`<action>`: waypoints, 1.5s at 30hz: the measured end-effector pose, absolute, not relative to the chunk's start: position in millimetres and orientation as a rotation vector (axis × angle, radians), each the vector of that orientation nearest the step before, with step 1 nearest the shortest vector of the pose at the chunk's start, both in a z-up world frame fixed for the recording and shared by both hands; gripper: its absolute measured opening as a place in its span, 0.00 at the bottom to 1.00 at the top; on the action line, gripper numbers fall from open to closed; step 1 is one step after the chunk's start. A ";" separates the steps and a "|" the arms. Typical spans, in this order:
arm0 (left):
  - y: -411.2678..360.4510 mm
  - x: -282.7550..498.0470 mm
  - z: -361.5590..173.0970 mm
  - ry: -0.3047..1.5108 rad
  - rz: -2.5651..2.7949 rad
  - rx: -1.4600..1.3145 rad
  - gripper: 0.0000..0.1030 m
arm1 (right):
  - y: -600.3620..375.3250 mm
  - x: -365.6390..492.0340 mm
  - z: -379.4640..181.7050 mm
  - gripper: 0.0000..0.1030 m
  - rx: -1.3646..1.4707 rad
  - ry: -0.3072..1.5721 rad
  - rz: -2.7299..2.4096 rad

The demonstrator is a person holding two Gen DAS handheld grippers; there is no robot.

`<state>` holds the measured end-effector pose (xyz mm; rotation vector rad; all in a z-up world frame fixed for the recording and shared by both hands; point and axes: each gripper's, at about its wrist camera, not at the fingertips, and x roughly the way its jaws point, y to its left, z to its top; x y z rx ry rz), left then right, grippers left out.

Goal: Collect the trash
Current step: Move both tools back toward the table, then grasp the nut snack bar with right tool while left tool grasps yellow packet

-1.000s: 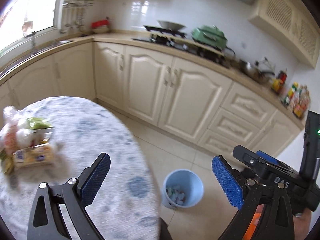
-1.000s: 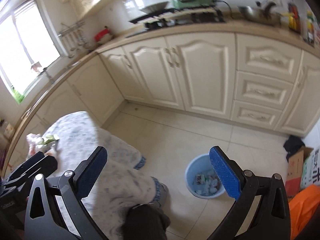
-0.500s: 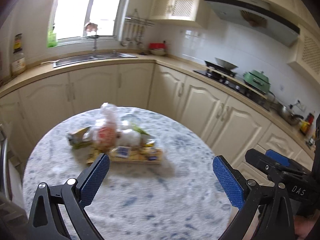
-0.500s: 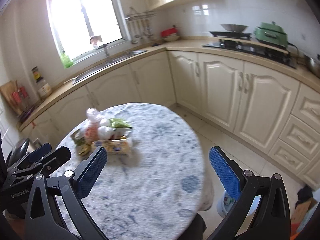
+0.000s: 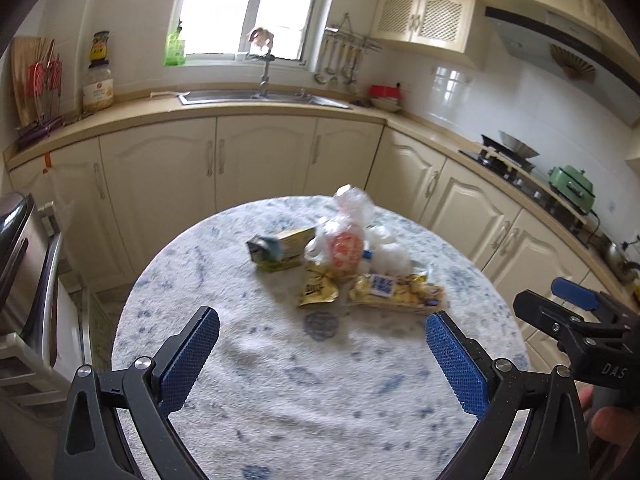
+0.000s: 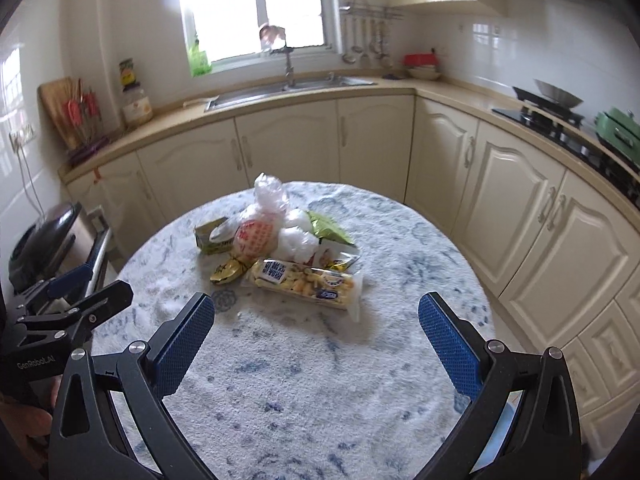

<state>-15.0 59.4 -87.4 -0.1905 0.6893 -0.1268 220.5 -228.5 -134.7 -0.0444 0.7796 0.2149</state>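
Both claws — left claw [image 5: 322,354], right claw [image 6: 316,340] — gape wide and empty. Ahead of them on the tabletop [image 6: 320,380] lies the snack wrapper [image 6: 306,283], light, crinkly, slippery — best pinched across its flat middle.

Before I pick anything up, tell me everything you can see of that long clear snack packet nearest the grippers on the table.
The long snack packet is a clear plastic wrapper showing pale yellow pieces inside, with a white-and-blue label near its left end and a dark round mark further right. It lies flat on the patterned tablecloth at the near edge of the trash pile, its crimped right end free. A gold wrapper lies at its left end, and its far edge looks tucked against white crumpled plastic. No hand-held gripper touches it.
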 end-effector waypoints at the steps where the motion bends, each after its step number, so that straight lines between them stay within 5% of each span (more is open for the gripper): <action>1: 63.5 -15.4 -91.8 0.704 -0.120 -0.194 0.99 | -224.3 226.9 -141.0 1.00 -0.064 0.795 0.224; 19: 35.2 135.3 -138.1 0.877 -0.083 -0.140 0.99 | -177.5 349.0 -260.1 0.97 -0.434 1.005 0.388; 30: 17.2 185.6 -160.6 0.919 -0.111 -0.114 0.99 | -197.4 334.6 -261.6 0.44 -0.336 1.042 0.511; 35: 8.4 214.7 -175.8 0.938 -0.123 -0.092 0.96 | -215.3 323.0 -260.8 0.38 -0.207 1.084 0.492; 40: 0.0 240.7 -189.1 0.947 -0.127 -0.059 0.72 | -217.0 323.2 -265.6 0.38 -0.178 1.084 0.488; 42: -1.8 246.5 -189.6 0.937 -0.112 -0.043 0.46 | -215.8 323.1 -265.1 0.37 -0.156 1.083 0.483; 45: 3.4 248.3 -189.1 0.953 -0.162 -0.106 0.32 | -222.3 317.1 -260.7 0.36 -0.068 1.088 0.522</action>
